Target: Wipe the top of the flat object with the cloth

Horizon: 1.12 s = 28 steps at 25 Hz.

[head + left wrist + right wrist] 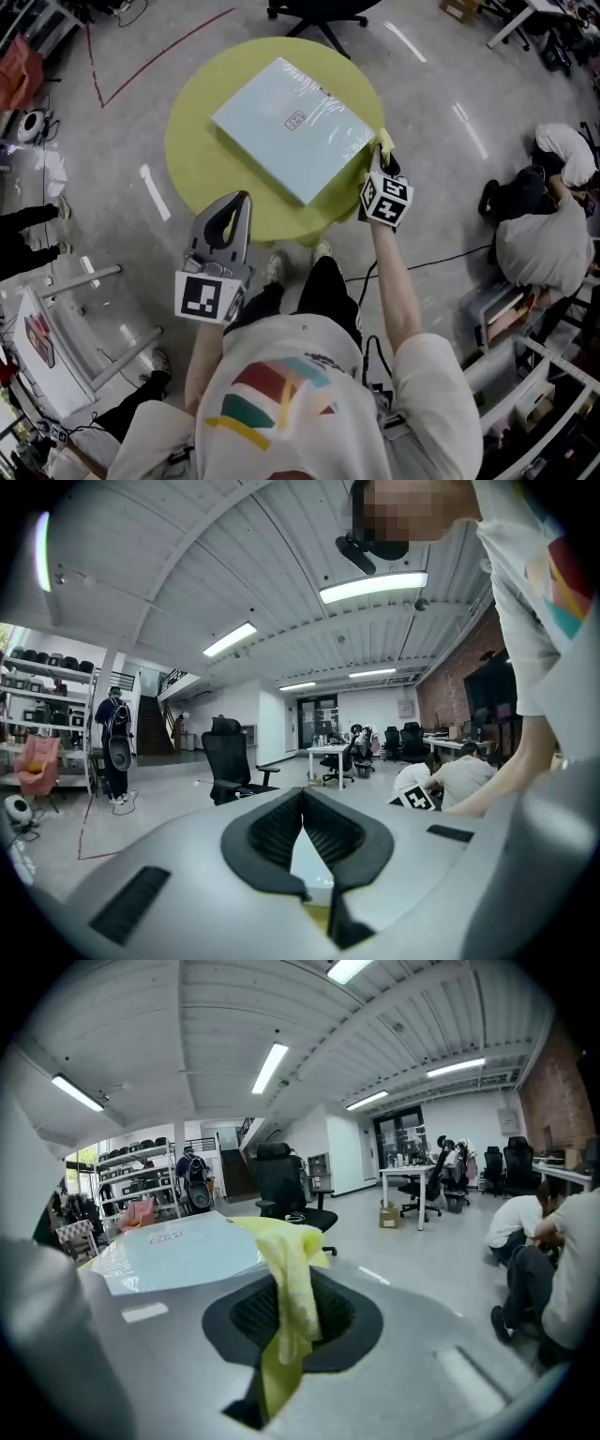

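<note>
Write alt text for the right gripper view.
The right gripper is shut on a yellow cloth that drapes out from between its jaws. Left of it lies a pale blue flat box, with a black office chair beyond.

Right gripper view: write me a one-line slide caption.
Right gripper shut on the yellow cloth, beside the pale blue flat box to be wiped.

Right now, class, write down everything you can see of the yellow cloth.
The yellow cloth is thin, soft and crumpled. The right gripper is shut on its middle: one bunched end pokes out in front, a narrow tail trails behind. It sits by the right corner of the pale flat box; whether it touches the box cannot be told.
</note>
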Motion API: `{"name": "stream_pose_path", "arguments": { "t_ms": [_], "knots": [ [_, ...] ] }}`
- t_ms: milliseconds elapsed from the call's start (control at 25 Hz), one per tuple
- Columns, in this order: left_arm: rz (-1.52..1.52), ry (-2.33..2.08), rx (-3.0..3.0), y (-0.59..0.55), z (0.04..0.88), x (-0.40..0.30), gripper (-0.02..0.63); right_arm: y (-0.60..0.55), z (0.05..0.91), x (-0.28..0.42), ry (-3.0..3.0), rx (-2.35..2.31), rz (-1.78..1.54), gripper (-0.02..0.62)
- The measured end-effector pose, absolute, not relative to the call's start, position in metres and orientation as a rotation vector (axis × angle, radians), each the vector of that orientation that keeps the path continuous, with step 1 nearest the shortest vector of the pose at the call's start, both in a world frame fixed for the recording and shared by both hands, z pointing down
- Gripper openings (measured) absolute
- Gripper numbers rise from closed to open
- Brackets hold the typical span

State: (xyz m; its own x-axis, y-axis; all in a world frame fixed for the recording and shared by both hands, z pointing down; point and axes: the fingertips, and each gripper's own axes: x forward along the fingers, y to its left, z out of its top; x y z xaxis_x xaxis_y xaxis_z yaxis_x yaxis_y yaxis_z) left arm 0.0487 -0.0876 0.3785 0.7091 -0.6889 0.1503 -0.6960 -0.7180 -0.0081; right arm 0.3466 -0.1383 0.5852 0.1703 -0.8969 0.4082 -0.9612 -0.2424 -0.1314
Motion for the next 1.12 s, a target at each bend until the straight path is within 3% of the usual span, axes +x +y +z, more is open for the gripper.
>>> {"name": "stream_pose_path", "arguments": {
  "t_ms": [440,1120],
  "knots": [
    [0.209,-1.173,2.883,-0.089,0.370,0.037,0.015,-0.126,0.584,0.306,-1.945,2.227,0.669,0.026],
    [0.081,-1.088,2.931,-0.081,0.355,-0.018,0.015,-0.053,0.583,0.157,-2.104,2.114,0.792,0.026]
  ]
}}
